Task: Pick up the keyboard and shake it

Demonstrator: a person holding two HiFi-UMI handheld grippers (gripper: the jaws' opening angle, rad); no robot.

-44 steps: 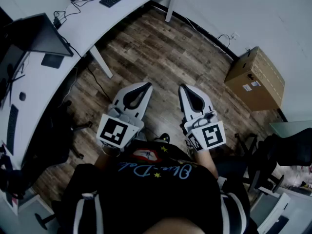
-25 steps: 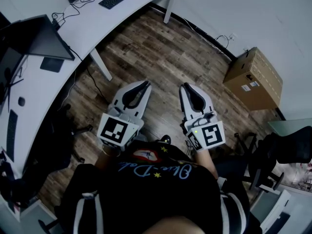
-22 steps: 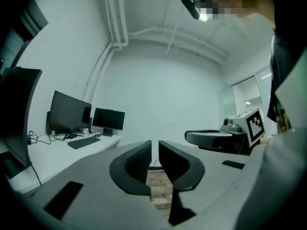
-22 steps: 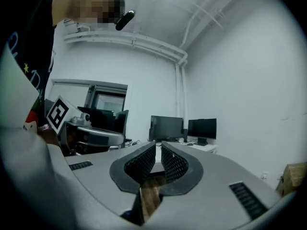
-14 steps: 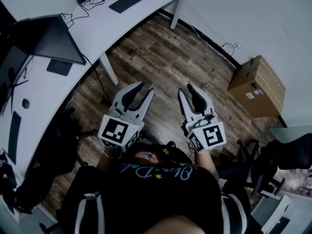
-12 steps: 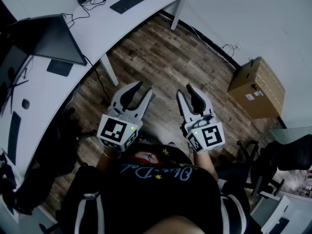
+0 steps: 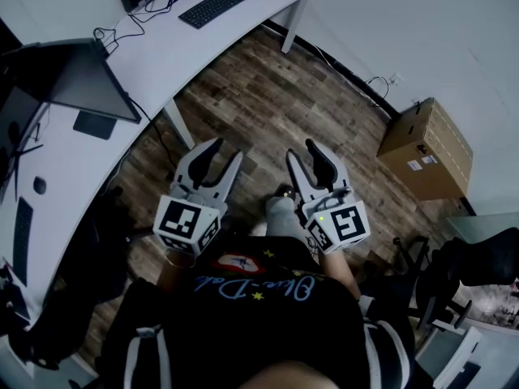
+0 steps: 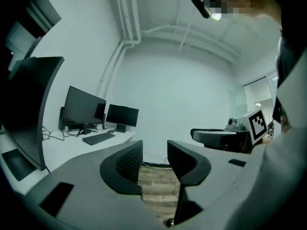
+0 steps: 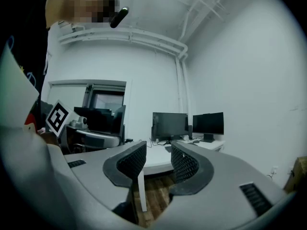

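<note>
Here's a black T-shirt (image 7: pixel 259 306) with pale-blue script, yellow stars and white-striped sleeves, plus a light-grey plastic left gripper (image 7: pixel 225 153) and right gripper (image 7: pixel 304 152), each with black ribbed pads (image 8: pixel 130 161) and a black-and-white marker cube (image 7: pixel 184 220).

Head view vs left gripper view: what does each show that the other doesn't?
Only head view: the cardboard box and the black chair beside it. Only left gripper view: ceiling pipes, the two far monitors' screens. Both: keyboard on the white desk, wood floor, and the left gripper, whose jaws have just been opening, nothing between them.
</note>
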